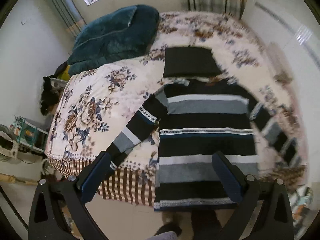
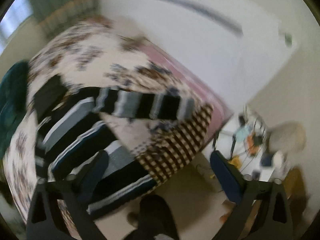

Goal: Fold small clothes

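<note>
- Left gripper [image 1: 162, 177]: jaws spread wide, empty, held above the lower hem of the striped sweater [image 1: 206, 140].
- Right gripper [image 2: 160, 177]: jaws spread wide, empty, held over the bed's corner; this view is motion-blurred.
- Striped sweater: lies flat, front up, on the bed [image 1: 96, 92], hem at the near edge, both sleeves angled outward.
- Right sleeve [image 2: 144, 106]: stretches across the floral bedspread toward the checked border.
- Folded dark garment [image 1: 189, 62]: rests just beyond the sweater's collar.
- Teal blanket [image 1: 116, 34]: bunched at the bed's far left.
</note>
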{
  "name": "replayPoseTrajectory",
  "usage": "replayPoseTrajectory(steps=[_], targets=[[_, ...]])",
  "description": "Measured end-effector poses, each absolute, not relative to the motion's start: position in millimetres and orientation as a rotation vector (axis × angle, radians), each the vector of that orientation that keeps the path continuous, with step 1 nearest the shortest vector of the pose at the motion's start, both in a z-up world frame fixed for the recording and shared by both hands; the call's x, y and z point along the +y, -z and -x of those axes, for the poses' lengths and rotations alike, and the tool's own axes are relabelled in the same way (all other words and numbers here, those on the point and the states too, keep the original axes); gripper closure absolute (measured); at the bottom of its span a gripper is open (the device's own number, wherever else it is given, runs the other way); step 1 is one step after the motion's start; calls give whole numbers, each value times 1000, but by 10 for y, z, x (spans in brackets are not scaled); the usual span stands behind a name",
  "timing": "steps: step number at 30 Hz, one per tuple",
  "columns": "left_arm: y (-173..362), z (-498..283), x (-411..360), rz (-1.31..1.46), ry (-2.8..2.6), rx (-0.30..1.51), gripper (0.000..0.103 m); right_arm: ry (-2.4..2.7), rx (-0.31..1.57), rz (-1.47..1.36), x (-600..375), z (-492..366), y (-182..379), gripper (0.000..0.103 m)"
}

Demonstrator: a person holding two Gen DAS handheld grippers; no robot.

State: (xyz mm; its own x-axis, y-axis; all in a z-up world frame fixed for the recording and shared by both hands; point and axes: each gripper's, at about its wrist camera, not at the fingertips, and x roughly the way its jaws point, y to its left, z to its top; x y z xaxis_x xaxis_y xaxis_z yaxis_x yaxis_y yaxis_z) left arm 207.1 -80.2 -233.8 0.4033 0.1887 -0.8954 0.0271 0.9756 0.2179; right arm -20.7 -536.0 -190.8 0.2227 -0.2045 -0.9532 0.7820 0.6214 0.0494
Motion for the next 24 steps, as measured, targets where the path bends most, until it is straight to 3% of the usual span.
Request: replayPoseTrajectory(steps=[1, 9, 15, 16, 17, 18, 19, 24], targets=[[2534, -2161, -866, -230, -117, 1170, 0, 760, 1174, -689, -5634, 181, 2257, 22], [4146, -2749, -1159, -276, -177, 1353, 0, 920, 1184, -1090, -7067, 117, 4579, 22], [5117, -3092, -1163, -250, -222, 1433, 0, 1030, 912, -1377, -7593, 136, 5582, 22], [5215, -3139, -1165, -241, -227, 1439, 0, 1056, 879, -1356, -7601, 105, 5603, 30], [5295, -3188, -1168, -232, -227, 1441, 0, 1083, 868, -1311, -7596, 48, 5600, 51], [5361, -3224, -1138, -221, -230, 1443, 0, 1102, 868, -1251, -7574, -34, 5575, 62], [5392, -3258, -1123, -209, -235, 1443, 0, 1103, 868, -1201, -7541, -115, 5530, 85], [5334, -3387, -884, -146, -279, 1397, 0, 1011, 910, -871, -7005, -944, 4908, 88]])
